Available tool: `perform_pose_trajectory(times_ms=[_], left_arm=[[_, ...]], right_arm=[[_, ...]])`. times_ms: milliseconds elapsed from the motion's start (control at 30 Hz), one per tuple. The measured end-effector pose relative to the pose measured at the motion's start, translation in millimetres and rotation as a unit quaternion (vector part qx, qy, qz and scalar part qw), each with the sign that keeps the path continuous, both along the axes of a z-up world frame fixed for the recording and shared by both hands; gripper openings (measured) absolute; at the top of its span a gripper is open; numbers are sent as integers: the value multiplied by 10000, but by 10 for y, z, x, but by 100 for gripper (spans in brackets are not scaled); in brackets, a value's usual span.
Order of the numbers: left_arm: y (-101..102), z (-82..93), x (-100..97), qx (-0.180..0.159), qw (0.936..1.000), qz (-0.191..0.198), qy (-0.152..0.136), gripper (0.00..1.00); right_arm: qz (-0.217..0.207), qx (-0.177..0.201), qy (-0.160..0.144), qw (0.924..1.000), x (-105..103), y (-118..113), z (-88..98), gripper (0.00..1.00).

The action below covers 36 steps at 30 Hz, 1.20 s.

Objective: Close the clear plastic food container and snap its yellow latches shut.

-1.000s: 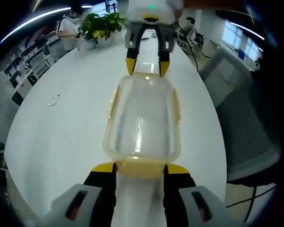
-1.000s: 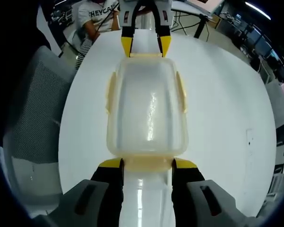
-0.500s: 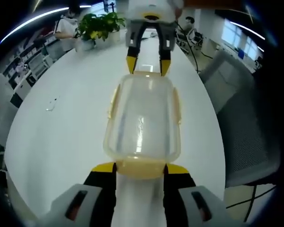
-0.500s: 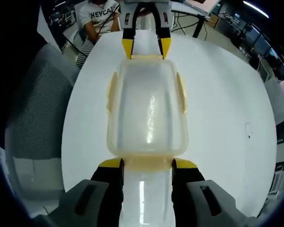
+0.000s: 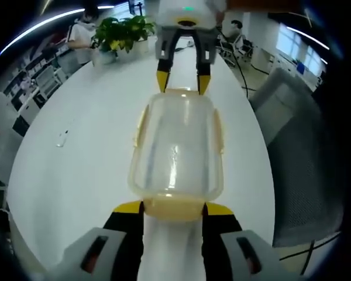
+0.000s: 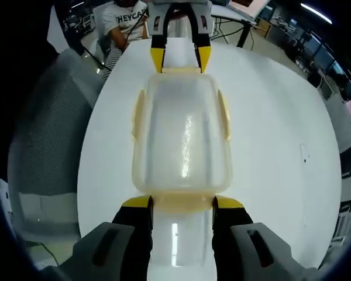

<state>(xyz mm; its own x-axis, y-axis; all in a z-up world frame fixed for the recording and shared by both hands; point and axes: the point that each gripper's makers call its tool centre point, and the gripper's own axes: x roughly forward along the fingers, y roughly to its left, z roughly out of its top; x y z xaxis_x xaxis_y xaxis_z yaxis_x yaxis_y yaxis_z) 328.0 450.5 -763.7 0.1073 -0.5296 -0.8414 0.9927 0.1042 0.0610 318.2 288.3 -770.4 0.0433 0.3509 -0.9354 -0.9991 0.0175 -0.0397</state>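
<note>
Container held end to end

My left hand-held gripper and right hand-held gripper each grasp an opposite end latch of the clear container above the bench.

one clear container with four yellow latches, one at each end between a gripper's jaws and one on each long side, two grippers, the left gripper and the right gripper, one white table, one potted plant beyond the far gripper.
</note>
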Motion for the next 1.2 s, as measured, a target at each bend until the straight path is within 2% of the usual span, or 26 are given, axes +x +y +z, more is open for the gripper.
perform_pose_trajectory(times_ms=[267,500,1200], left_arm=[[-179,41,-53,46,10000,37,-26,33],[-307,-14,-77,149,9999,74,25,33],[-799,-2,-44,247,9996,102,-20,33]], right_arm=[[25,67,22,10000,-45,-189,2,36],[71,80,45,9999,-70,-302,-2,36],[81,137,21,9999,-45,-800,0,36]])
